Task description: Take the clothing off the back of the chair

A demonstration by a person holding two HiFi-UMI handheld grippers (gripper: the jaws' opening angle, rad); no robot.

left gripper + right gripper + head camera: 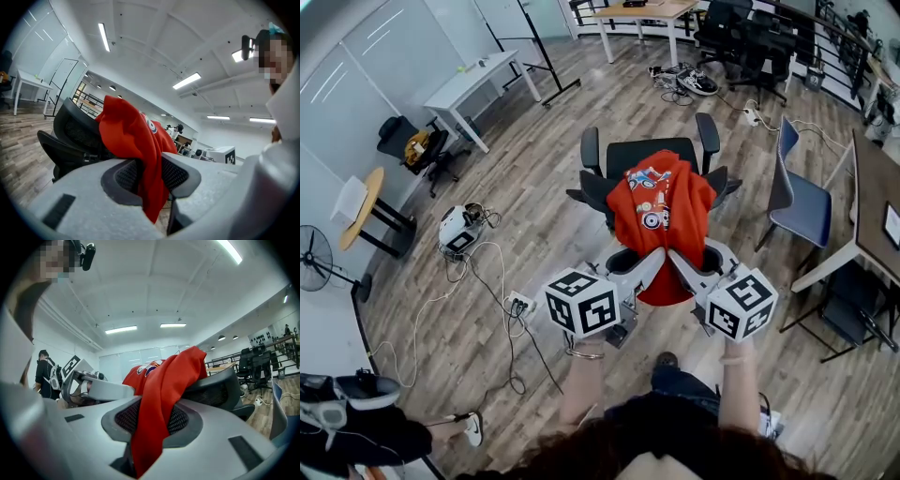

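Red printed T-shirt [661,211] draped over black office chair [649,153] backrest, left gripper [645,270] clamped on its lower edge, right gripper [682,267] pinching it alongside.

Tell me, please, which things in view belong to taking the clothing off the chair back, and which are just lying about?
Belong to the job: red garment, draped over the black office chair's back; left gripper and right gripper, both shut on it.
Just lying about: blue chair, white table, floor fan, power strip.
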